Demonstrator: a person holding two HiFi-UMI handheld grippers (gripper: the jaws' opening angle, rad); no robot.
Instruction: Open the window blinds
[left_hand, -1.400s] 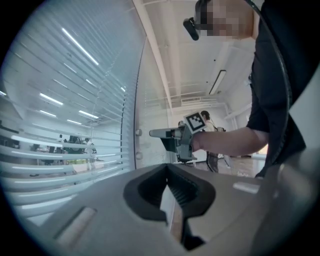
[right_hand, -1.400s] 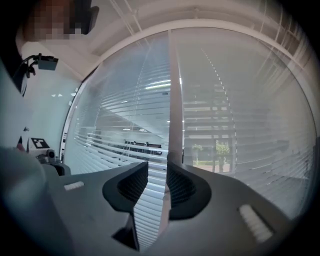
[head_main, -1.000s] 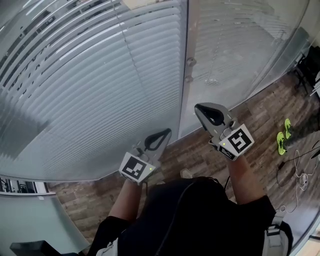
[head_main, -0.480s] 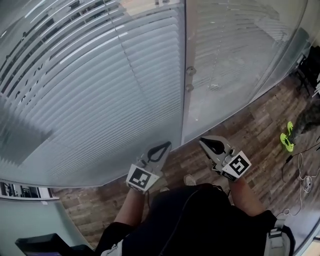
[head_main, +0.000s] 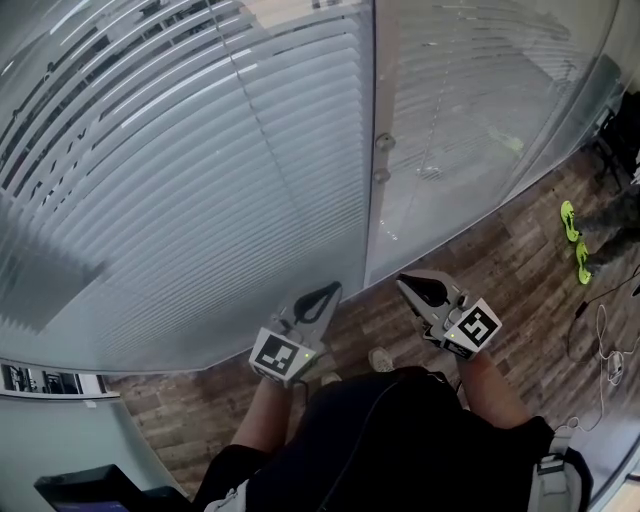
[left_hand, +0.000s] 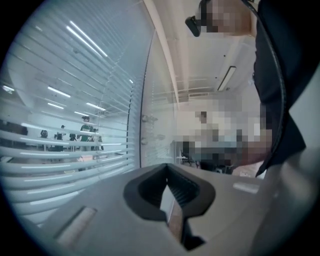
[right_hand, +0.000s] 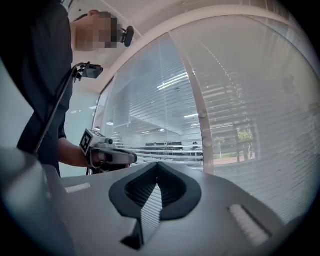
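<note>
Both forearms reach forward from the person's dark torso at about waist height, well short of the window. The left gripper and the right gripper point level toward the glass. Each pair of jaws is pressed together with nothing between them.

The torso hides the floor directly below, and the picture edge cuts off the top of the blinds. A thin line runs down the slats; whether it is a cord or a rod cannot be told.

The blinds hang fully lowered behind the glass, ahead of the grippers and left of a pale upright post. A second set hangs right of it. The slats are pale grey and tilted, and lit room beyond shows between them.
</note>
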